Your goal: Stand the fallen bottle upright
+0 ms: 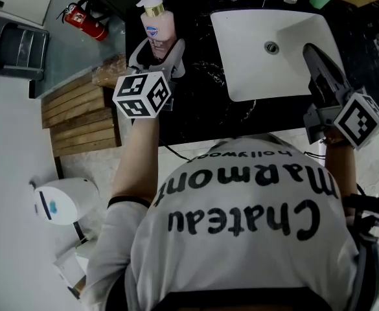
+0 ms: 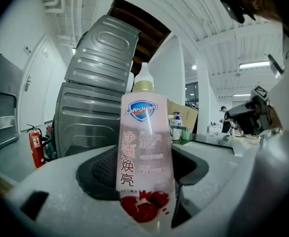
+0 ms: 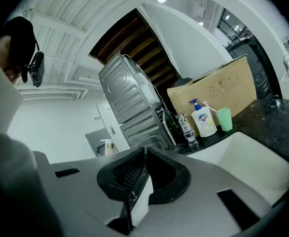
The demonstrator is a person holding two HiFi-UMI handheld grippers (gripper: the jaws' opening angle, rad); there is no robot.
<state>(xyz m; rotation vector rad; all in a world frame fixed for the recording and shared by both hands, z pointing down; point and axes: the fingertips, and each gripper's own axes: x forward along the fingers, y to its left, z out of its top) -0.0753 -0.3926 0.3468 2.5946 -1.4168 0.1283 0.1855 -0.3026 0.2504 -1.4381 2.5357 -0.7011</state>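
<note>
Above black counter (image 1: 202,115), pink bottle (image 1: 157,28) upright, clamped in left tongs (image 1: 157,56).

This is looking like a washroom mock-up standing inside a big lab or workshop hall rather than a home. A white sink (image 1: 241,57) is sitting in a black stone counter (image 1: 202,109), and a pump soap bottle (image 3: 205,118) and a green cup (image 3: 225,119) are standing behind it against a bare cardboard sheet (image 3: 218,85). Wooden pallets (image 1: 79,118) are lying on the floor, a fire extinguisher (image 1: 85,19) is leaning nearby, a ribbed metal cabinet (image 2: 100,98) is towering beside the counter, strip lights (image 2: 255,64) are glowing overhead, and a person (image 2: 225,120) is working at distant benches.
</note>
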